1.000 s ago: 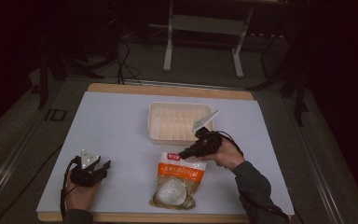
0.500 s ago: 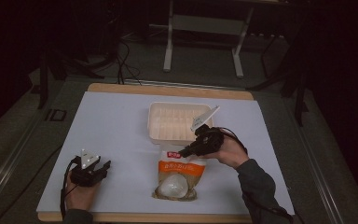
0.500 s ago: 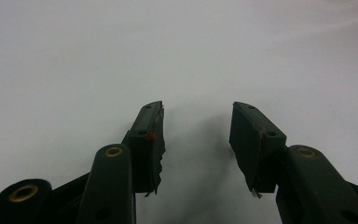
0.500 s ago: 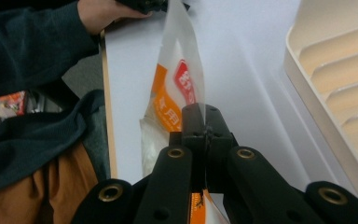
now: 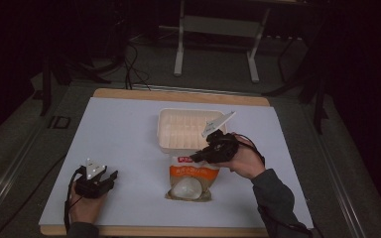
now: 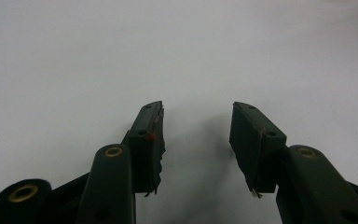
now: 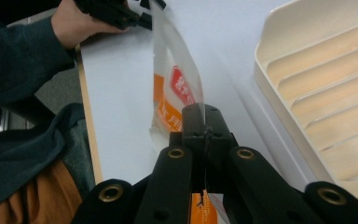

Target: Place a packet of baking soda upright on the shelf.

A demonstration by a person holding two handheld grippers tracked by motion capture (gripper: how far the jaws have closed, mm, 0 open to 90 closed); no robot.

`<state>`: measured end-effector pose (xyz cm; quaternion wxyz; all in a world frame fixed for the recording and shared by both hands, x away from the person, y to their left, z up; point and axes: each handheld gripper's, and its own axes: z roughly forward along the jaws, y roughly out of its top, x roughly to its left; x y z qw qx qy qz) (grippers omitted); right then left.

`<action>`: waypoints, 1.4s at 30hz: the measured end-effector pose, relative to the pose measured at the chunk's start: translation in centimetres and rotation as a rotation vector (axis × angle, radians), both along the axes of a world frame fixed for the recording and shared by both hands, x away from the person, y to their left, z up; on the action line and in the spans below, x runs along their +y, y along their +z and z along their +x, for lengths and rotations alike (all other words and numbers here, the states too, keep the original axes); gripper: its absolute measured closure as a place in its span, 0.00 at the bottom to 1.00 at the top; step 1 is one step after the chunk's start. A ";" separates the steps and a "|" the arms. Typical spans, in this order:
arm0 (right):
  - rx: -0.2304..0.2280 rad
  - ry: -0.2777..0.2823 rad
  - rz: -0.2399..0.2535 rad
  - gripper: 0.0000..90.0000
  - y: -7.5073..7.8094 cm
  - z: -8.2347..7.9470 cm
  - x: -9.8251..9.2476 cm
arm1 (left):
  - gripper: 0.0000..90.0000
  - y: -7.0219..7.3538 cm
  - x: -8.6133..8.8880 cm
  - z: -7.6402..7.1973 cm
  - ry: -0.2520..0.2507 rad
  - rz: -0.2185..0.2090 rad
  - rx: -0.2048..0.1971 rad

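Orange bag [image 5: 190,173] between right gripper [image 5: 195,157] jaws (pinched)

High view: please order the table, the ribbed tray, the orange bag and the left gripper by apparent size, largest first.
1. table
2. ribbed tray
3. orange bag, clearly smaller than the tray
4. left gripper, smallest

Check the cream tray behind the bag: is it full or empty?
Empty. The cream tray shows only bare ribbed compartments in the high view and the right gripper view.
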<state>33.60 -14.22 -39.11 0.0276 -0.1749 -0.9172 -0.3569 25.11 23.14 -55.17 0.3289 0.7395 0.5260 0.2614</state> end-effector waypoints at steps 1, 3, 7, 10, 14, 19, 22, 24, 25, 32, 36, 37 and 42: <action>0.005 -0.014 0.001 1.00 0.1 0.0 -0.1 | 0.60 0.0 0.0 0.0 0.000 0.000 0.000; -0.004 -0.028 0.009 1.00 0.3 0.0 -0.2 | 0.60 0.0 0.0 0.0 -0.001 0.000 0.000; -0.002 -0.070 0.025 1.00 0.7 0.1 -0.5 | 0.60 0.0 0.0 0.0 -0.001 0.001 0.001; -0.005 -0.111 0.035 1.00 1.0 0.3 -0.8 | 0.60 0.0 0.0 0.0 0.000 0.000 -0.001; -0.019 -0.178 0.059 1.00 1.4 0.8 -1.4 | 0.60 0.0 0.0 0.0 -0.001 0.001 -0.001; -0.039 -0.249 0.102 1.00 2.1 1.2 -2.2 | 0.60 0.0 0.0 0.0 -0.001 0.003 -0.001; -0.045 -0.287 0.125 1.00 2.6 1.3 -2.5 | 0.60 0.0 0.0 0.0 -0.002 0.005 -0.001; -0.054 -0.316 0.137 1.00 3.0 1.4 -2.7 | 0.60 0.0 0.0 0.0 -0.002 0.005 0.000; -0.059 -0.332 0.142 1.00 3.1 1.5 -2.8 | 0.60 0.0 0.0 0.0 -0.001 0.004 -0.001; -0.079 -0.427 0.184 1.00 3.9 1.9 -2.9 | 0.60 0.0 0.0 0.0 -0.002 0.003 0.000; -0.083 -0.482 0.215 1.00 4.5 2.2 -3.1 | 0.60 0.0 0.0 0.0 -0.003 0.005 0.002; -0.084 -0.489 0.227 1.00 4.7 2.3 -3.1 | 0.60 0.0 0.0 0.0 -0.003 0.004 0.002; -0.102 -0.551 0.255 1.00 5.6 2.7 -3.3 | 0.60 0.0 0.0 0.0 -0.003 0.006 0.003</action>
